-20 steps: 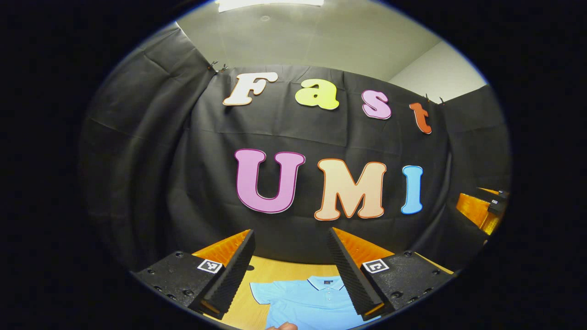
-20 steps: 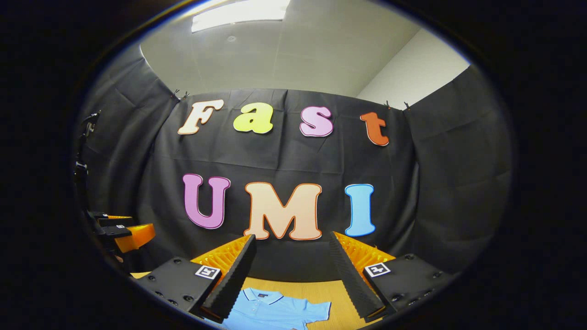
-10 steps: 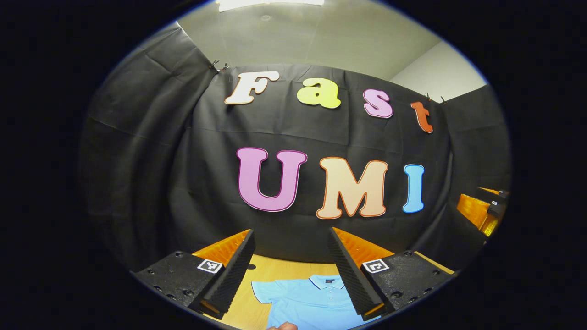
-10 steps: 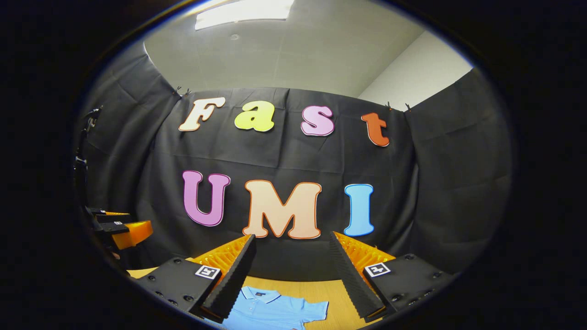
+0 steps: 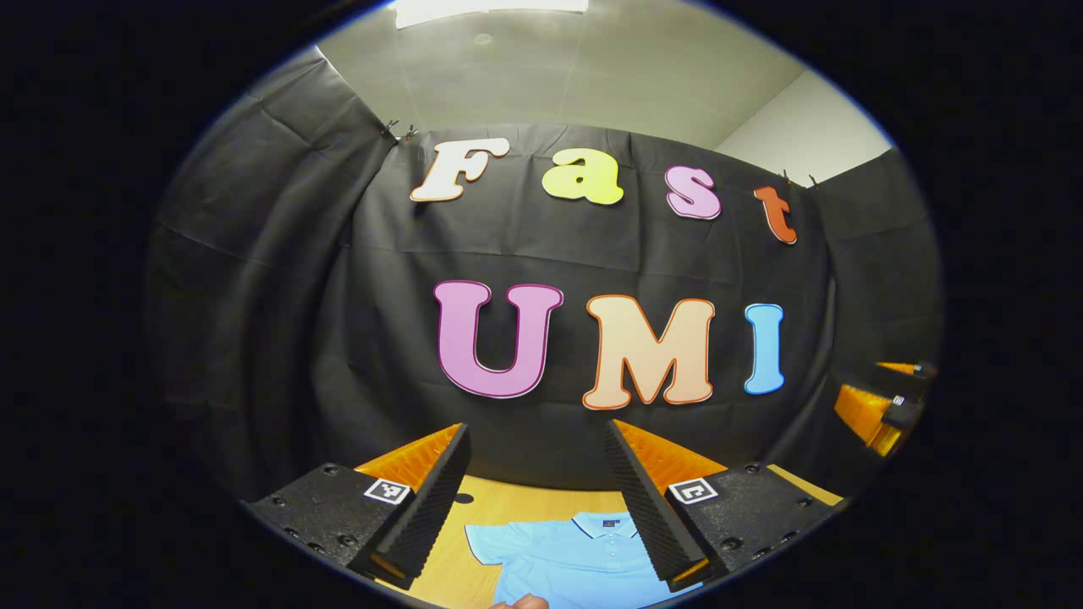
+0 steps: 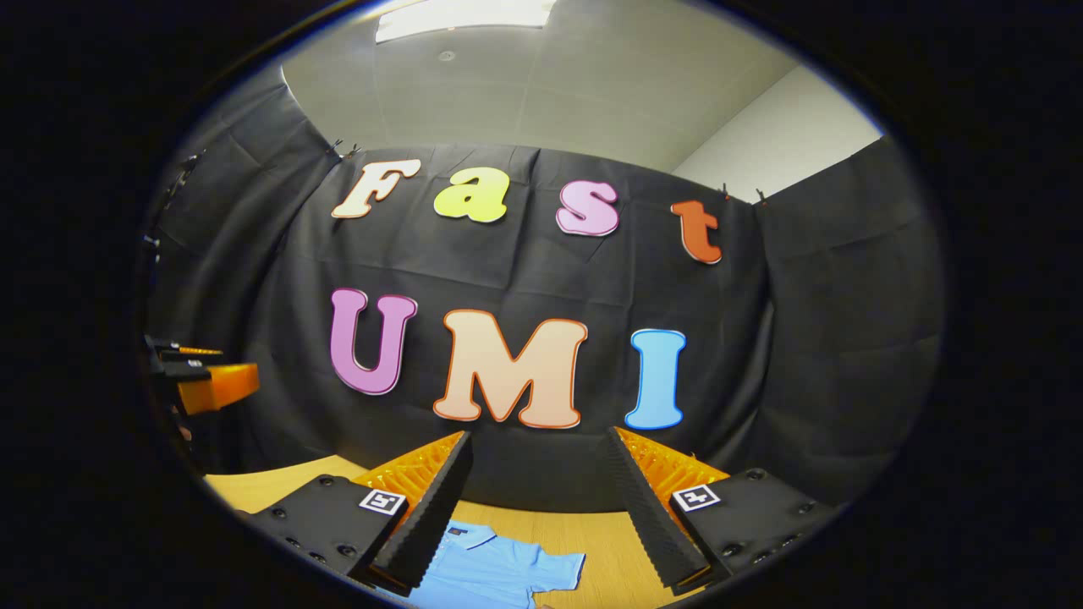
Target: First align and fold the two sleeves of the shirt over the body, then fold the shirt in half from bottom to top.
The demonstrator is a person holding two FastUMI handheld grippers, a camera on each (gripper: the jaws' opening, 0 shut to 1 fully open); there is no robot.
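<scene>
Black cloth wall [image 5: 279,296] backs the booth, clipped along its top edge below a pale ceiling [image 5: 550,68] with a lit panel [image 6: 461,13].

Wooden surface [image 5: 508,499] runs along the foot of the cloth. A light blue polo shirt [image 5: 567,558] lies flat on it, collar toward the far edge, short sleeves spread out to either side, unfolded. Dark piping trims the collar; a small dark label sits inside the neck, too small to read. A buttoned placket runs down from the collar.

Left gripper [image 5: 537,499]: fingers spread wide, holding nothing, raised above the surface with the shirt seen between them. Each finger mount carries a square black-and-white marker tag; no readable writing.

Right gripper [image 6: 541,507]: fingers likewise spread wide and empty, above the shirt's right sleeve and collar [image 6: 470,534]. Same marker tags on the mounts.

A fingertip of the person [image 5: 520,602] shows at the lower rim of the left gripper view.
</scene>
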